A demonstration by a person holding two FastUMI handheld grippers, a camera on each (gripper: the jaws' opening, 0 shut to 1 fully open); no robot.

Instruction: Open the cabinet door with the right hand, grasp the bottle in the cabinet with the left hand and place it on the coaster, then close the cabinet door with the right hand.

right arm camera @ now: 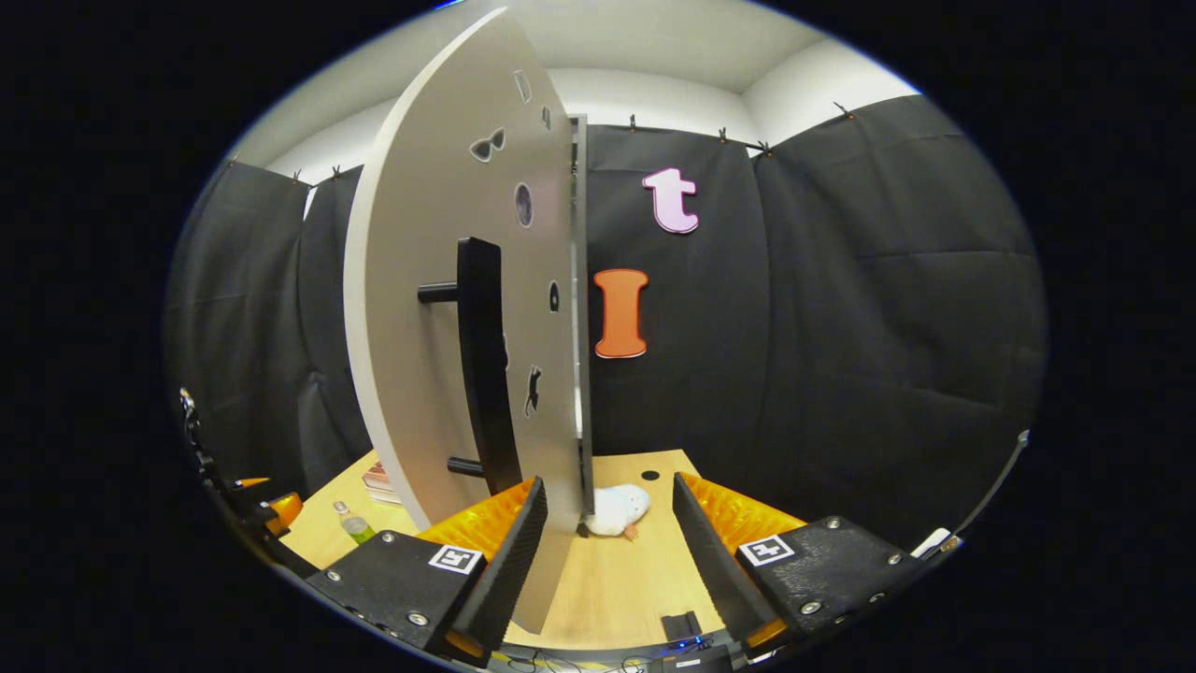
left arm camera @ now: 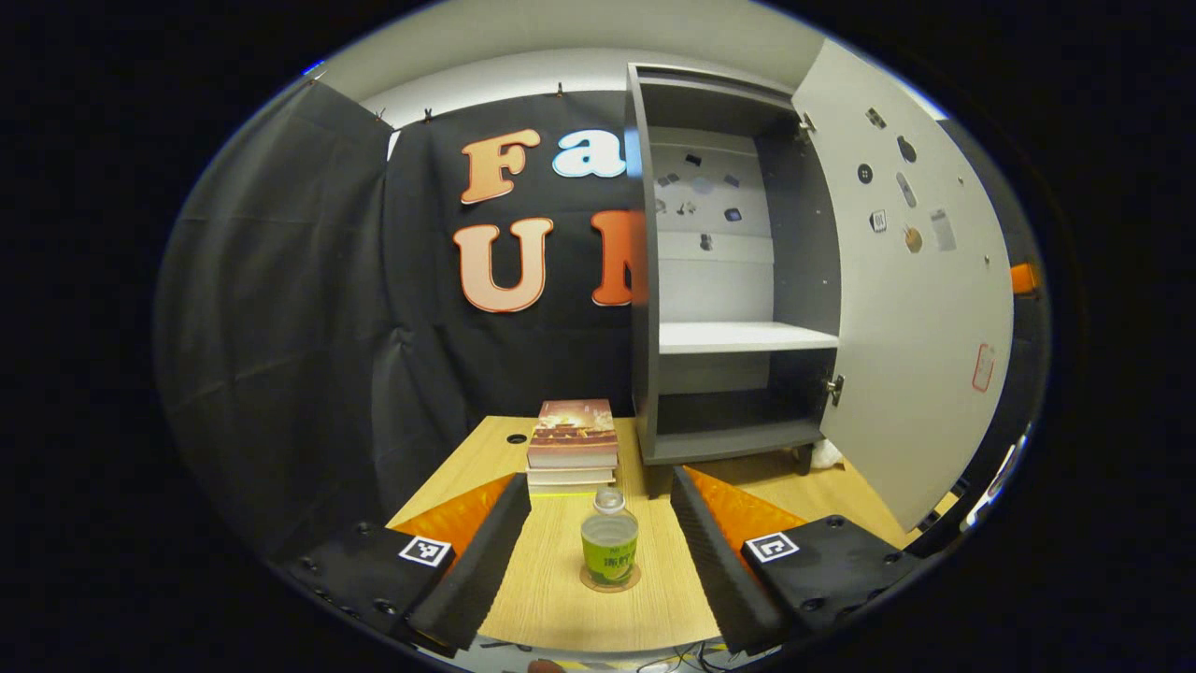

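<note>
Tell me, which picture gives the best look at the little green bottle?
The left gripper view. The bottle stands upright on its coaster, close and central between that tool's open fingers, with its cap and label plain. The right gripper view shows it small and distant at the lower left, on the table's edge.

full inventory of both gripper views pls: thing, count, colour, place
cabinet: 1, grey, back of table, shelves bare
cabinet door: 1, pale grey, swung open
door handle: 1, black, on door's outer face
bottle: 1, clear with green label, upright on coaster
coaster: 1, brown, front of table
books: 1 stack, left of cabinet
white object: 1, beside cabinet base
table: 1, light wood
left gripper: 1, open, either side of bottle
right gripper: 1, open, at door's edge
</note>
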